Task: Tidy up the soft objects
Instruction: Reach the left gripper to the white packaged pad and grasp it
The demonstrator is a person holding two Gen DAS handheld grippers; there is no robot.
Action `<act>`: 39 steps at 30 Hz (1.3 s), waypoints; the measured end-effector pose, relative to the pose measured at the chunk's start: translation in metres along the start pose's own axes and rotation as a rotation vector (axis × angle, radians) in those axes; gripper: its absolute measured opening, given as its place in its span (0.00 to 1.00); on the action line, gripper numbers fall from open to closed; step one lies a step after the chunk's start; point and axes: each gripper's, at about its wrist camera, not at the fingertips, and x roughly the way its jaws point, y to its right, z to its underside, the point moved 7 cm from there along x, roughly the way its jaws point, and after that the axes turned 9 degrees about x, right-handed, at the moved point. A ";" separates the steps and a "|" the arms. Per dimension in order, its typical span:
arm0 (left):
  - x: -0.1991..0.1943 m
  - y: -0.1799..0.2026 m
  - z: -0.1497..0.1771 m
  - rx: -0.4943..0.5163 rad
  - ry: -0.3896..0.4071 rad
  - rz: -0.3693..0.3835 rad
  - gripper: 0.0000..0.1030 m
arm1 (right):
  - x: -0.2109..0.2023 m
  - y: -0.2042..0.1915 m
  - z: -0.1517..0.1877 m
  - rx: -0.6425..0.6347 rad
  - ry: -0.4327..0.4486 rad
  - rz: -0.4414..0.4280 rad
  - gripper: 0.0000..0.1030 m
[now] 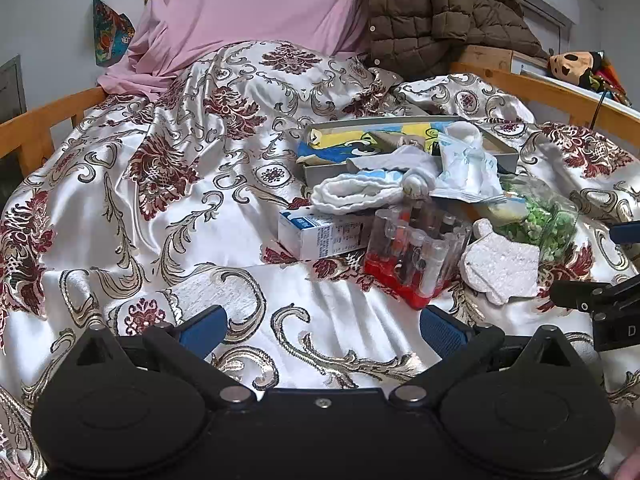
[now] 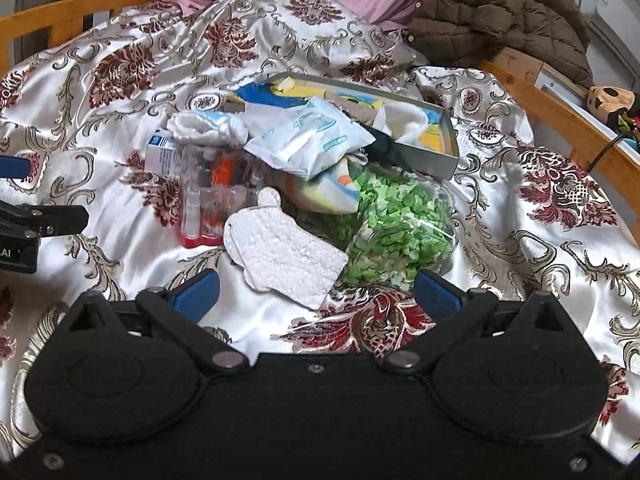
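Bedspread [image 1: 224, 168]: here we go, a shiny white cover with dark red flowers fills both views, and the whole heap sits on it toward the right side of the bed.
Pink bedding [image 1: 248, 4]: bunched at the head of the bed, well apart from the action.
Brown quilted jacket [image 1: 436, 8]: slumped beside the pink bedding, at the head too.
Metal tray [image 2: 450, 148]: open, behind the heap, with yellow and blue cloth inside and a white cloth draped over its far corner.
Bag of green bits [image 2: 400, 224]: clear and stuffed, just right of the white pad.
Tissue packs [image 2: 308, 140]: white and pale blue, spilling over the tray's front edge.
White fluffy pad [image 2: 288, 256]: lying flat at the front of the heap, nearest the right gripper.
Rolled white cloth [image 1: 356, 194]: propped on the small carton, against the tray.
Small carton [image 1: 320, 234]: white and blue, on its side.
Vial rack [image 1: 416, 252]: red base, clear tubes, hard stuff, between carton and pad.
Left gripper [image 1: 322, 330]: fingers wide apart, holding nothing, low over bare bedspread.
Right gripper [image 2: 316, 292]: fingers spread, nothing held, lined up on the white pad.
Progress: barely begun by the look of it; soft pieces and hard ones are jumbled together, and nearly all the sorting remains.
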 end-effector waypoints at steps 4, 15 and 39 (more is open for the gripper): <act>0.001 0.000 0.003 0.019 -0.015 -0.018 0.99 | 0.006 0.003 0.001 -0.002 -0.024 0.002 0.99; 0.004 0.001 0.002 0.048 -0.028 -0.021 0.99 | 0.023 0.007 0.007 0.019 -0.086 -0.053 0.99; 0.033 0.037 -0.094 0.212 0.132 0.144 0.99 | 0.042 -0.044 0.000 -0.494 0.087 -0.130 0.99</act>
